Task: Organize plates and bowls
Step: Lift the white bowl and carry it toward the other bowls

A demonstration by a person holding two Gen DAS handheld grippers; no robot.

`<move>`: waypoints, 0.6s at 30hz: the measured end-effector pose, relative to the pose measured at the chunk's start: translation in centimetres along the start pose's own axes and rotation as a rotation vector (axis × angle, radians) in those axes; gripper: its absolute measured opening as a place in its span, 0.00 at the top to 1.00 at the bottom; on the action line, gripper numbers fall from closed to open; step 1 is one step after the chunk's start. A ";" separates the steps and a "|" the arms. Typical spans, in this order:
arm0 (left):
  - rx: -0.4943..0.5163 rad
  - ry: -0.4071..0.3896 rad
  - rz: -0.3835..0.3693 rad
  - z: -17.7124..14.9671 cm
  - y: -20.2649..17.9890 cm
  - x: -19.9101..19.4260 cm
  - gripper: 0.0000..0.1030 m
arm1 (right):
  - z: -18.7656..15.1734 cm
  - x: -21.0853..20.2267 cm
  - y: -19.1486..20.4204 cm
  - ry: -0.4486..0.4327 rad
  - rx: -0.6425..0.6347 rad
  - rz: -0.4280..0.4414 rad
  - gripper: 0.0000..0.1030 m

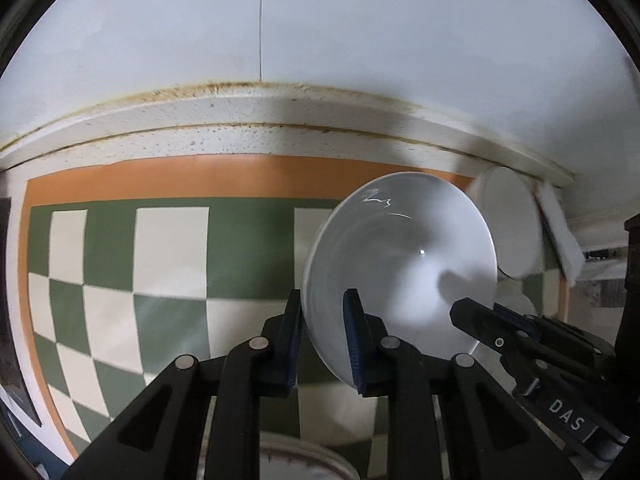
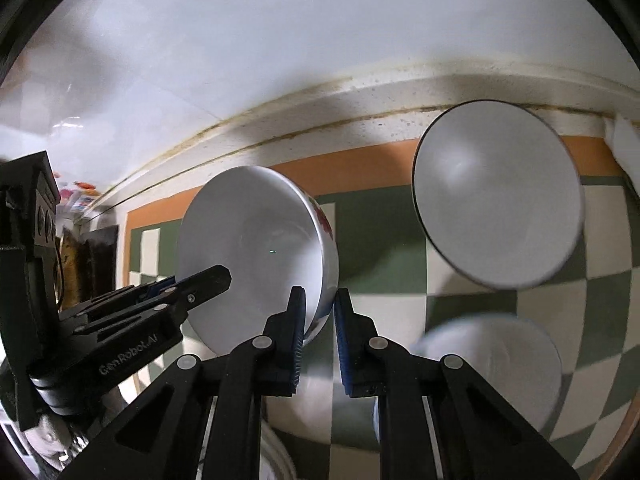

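Above the checkered mat (image 1: 168,248) on the desk, both grippers grip one white bowl (image 1: 400,264) by opposite sides of its rim. The left gripper (image 1: 324,340) has its jaws clamped on the near rim; the right gripper (image 2: 320,336) pinches the red-patterned wall. A second bowl (image 2: 496,196) stands just beside.

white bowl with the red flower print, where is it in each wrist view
Left wrist view: the white bowl sits right of centre, its rim clamped by the left gripper; the print does not show.
Right wrist view: the same bowl sits left of centre, rim pinched by the right gripper, print on its outer wall.
Shared landmark: the green checked mat under it.
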State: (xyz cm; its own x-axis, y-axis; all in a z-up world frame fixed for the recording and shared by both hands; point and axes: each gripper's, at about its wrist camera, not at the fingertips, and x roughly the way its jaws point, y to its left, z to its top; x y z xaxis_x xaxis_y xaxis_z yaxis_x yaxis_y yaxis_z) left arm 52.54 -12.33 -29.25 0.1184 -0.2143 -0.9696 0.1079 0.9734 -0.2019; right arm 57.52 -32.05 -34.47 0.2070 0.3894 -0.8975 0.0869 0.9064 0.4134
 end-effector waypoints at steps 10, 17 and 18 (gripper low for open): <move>0.095 -0.040 -0.025 -6.6 -3.2 -5.4 0.83 | -9.3 -6.6 0.0 -0.031 0.010 0.013 0.84; 0.138 0.014 -0.063 -11.3 -6.0 -3.9 0.83 | -15.8 -8.0 -2.3 -0.022 0.046 -0.017 0.84; 0.144 0.021 -0.069 -12.0 -6.4 -3.5 0.83 | -16.7 -8.0 -2.6 -0.020 0.048 -0.026 0.84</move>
State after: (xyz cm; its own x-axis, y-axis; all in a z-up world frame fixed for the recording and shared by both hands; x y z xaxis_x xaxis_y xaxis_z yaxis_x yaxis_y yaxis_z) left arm 39.60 -16.85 -26.19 0.0857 -0.2770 -0.9570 0.2554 0.9346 -0.2476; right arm 39.41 -34.79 -30.98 0.2233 0.3618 -0.9051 0.1396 0.9071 0.3971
